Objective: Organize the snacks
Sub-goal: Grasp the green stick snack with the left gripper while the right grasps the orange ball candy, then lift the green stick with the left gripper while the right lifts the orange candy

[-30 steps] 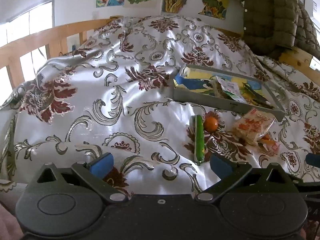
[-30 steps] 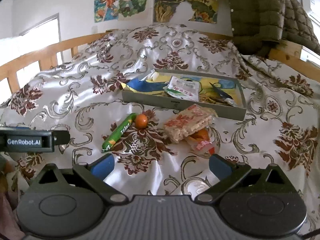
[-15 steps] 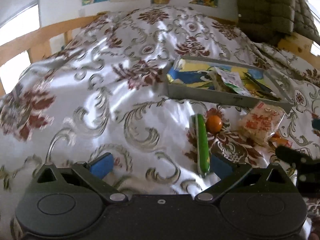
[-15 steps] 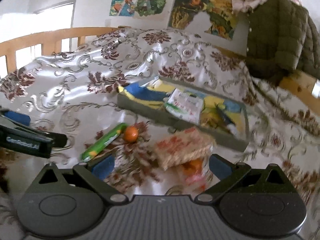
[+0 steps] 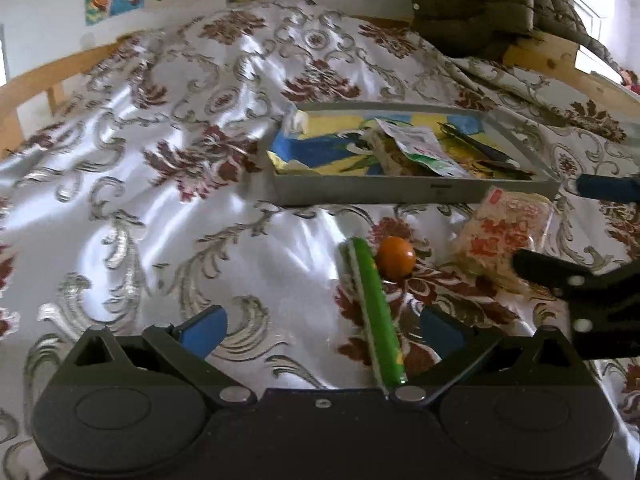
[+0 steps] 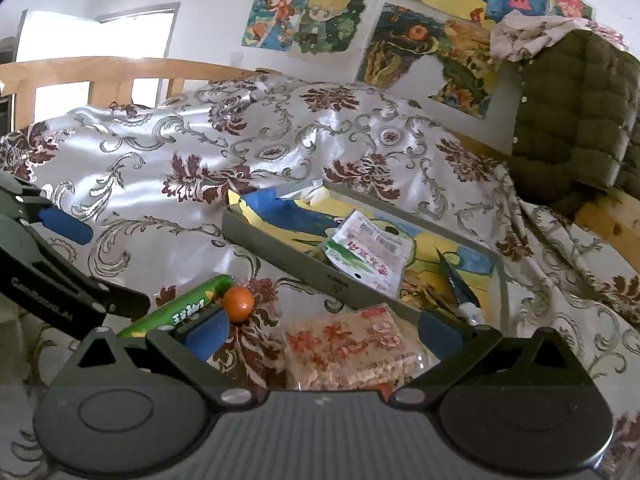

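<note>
A grey tray (image 5: 400, 192) (image 6: 280, 256) on the bed holds a white snack packet (image 5: 420, 150) (image 6: 368, 252) and a dark wrapper. In front of it lie a green stick pack (image 5: 372, 308) (image 6: 180, 312), an orange ball-shaped snack (image 5: 395, 257) (image 6: 237, 299) and a clear bag of red-printed crackers (image 5: 504, 232) (image 6: 352, 348). My left gripper (image 5: 320, 328) is open, low over the bedspread, with the green stick just inside its right finger. My right gripper (image 6: 320, 330) is open, with the cracker bag between its fingers.
A shiny floral bedspread (image 5: 160, 184) covers the bed. A wooden bed rail (image 6: 100, 76) runs along the far side and right. An olive puffer jacket (image 6: 576, 120) hangs at the back right. Posters (image 6: 312, 12) cover the wall.
Both grippers have moved forward and lower toward the snacks. The right one now straddles the cracker bag, and the left one has closed in on the green stick.
</note>
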`<state>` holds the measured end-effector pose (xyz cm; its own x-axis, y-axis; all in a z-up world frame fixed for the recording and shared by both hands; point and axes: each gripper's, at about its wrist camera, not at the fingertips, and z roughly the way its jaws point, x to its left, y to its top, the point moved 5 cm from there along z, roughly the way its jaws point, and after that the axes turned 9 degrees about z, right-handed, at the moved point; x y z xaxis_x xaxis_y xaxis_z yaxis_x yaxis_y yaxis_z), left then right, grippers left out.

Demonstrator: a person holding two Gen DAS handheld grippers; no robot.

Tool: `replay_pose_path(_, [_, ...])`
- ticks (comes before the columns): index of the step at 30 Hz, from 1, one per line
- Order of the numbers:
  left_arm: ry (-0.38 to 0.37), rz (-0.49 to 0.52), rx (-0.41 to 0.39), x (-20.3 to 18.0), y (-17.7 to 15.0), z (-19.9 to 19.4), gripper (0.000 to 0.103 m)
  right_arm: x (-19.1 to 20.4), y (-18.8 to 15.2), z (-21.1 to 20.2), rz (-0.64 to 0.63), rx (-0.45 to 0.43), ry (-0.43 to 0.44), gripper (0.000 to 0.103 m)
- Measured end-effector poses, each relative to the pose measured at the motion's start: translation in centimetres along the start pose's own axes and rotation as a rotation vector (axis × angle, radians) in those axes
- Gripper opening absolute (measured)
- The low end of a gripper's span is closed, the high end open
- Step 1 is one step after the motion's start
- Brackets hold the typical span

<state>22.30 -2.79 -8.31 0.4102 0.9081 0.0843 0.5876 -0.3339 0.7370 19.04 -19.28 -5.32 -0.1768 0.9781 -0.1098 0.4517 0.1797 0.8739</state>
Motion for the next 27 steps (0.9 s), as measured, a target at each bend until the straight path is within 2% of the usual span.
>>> replay_pose_path(6, [-0.055,0.008,0.015,-0.5,-0.1,0.8,0.095,0.4,0.1,2.6,-0.047,-0.019,0.024,0.102])
replay_pose_path(12, [-0.091,0.029,0.042,-1.0,-0.4,1.5,0.084,0.6,0.5,4.1,-0.073,-0.013,0.081,0.094])
replay_pose_path(15, [-0.107,0.034,0.06,-1.2,-0.6,2.0,0.075,0.9,0.6,4.7,-0.075,0.004,0.114,0.09])
replay_pose_path(18, [-0.122,0.038,0.072,-1.3,-0.7,2.3,0.061,1.4,0.4,5.5,-0.062,0.04,0.147,0.087])
replay_pose_path(20, [-0.128,0.042,0.071,-1.4,-0.7,2.3,0.047,1.7,0.2,6.0,-0.053,0.061,0.162,0.082])
replay_pose_path(24, [-0.142,0.046,0.072,-1.5,-0.7,2.4,0.037,2.2,0.0,6.4,-0.051,0.081,0.187,0.074])
replay_pose_path(27, [-0.144,0.048,0.08,-1.6,-0.8,2.5,0.036,2.6,0.0,6.9,-0.046,0.1,0.202,0.066])
